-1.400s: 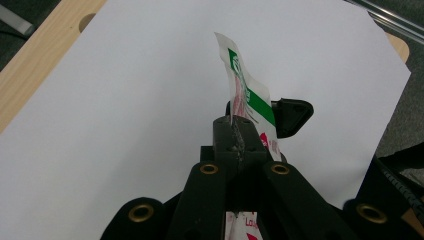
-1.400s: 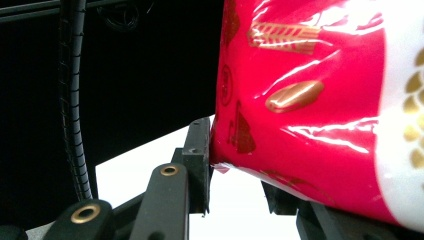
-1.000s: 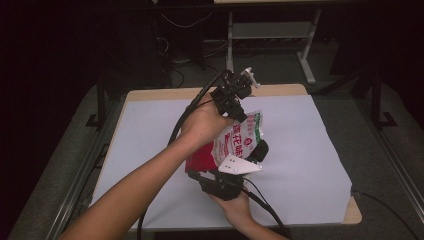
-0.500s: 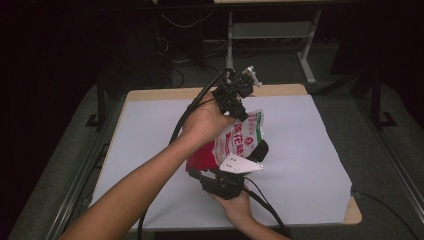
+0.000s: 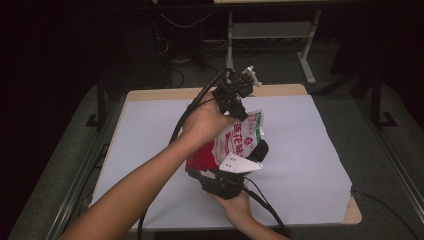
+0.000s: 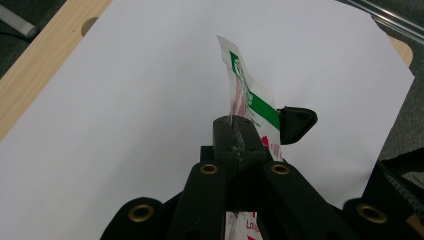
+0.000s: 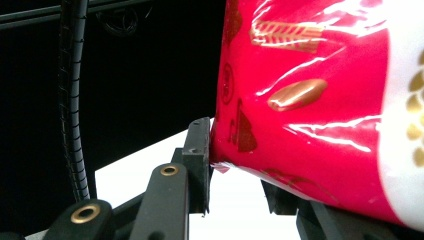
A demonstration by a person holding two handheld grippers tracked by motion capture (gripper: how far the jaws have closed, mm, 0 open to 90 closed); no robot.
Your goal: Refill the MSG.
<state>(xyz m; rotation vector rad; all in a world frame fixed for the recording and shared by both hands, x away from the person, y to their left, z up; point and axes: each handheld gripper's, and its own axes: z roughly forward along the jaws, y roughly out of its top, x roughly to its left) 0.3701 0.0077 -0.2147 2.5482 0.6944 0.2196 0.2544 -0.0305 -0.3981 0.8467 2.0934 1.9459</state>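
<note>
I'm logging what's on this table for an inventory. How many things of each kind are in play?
Red and white snack bag: 1
White table sheet: 1
Handheld tongs: 2, left and right
Total: 4

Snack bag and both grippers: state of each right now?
Snack bag: sealed, lifted off the white sheet, held tilted between both grippers.
Left gripper: shut on the bag's upper edge.
Right gripper: shut on the bag's red lower end.
</note>
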